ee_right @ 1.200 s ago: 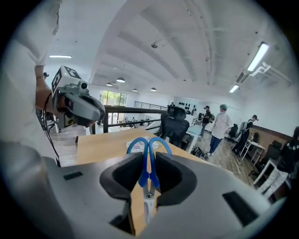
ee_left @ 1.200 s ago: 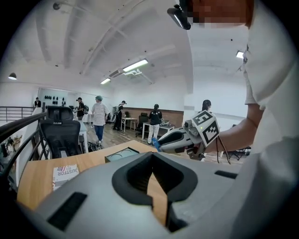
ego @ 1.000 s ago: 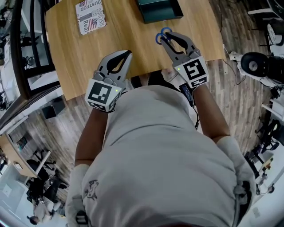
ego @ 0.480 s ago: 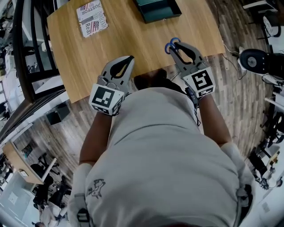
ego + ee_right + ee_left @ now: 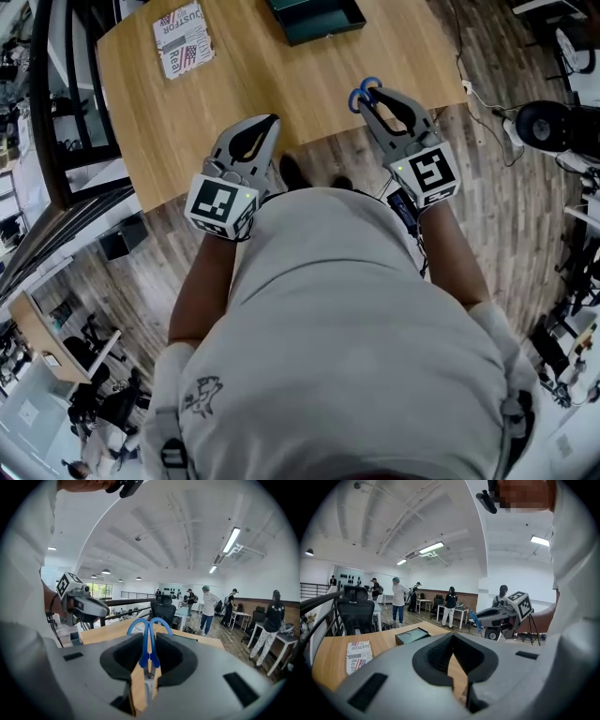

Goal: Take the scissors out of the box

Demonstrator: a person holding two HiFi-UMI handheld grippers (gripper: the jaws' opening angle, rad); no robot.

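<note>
The right gripper is clamped on the scissors. Its own view shows the two blue loop handles pressed together and sticking out past the jaw tips, with the pale metal part running back between the pads. The head view gives only the blue loops poking from the right gripper, right of centre in the upper frame, over the near edge of the wooden table.

The left gripper has its tips together with nothing between them; only table wood shows through the hollow behind. In the head view it sits left of centre, also at the table's near edge.

Each gripper view catches the other tool. The left gripper view has the right gripper at centre right, with a sliver of blue at its tip. The right gripper view has the left gripper at the left of the frame.

Both forearms reach forward from the torso, and the marker cubes face up. The right gripper slants toward the upper left.

The dark green box lies at the top edge of the head view, well apart from the scissors. The left gripper view shows it low and open on the table. A printed booklet lies at upper left. People and an office chair stand in the background of both gripper views.
</note>
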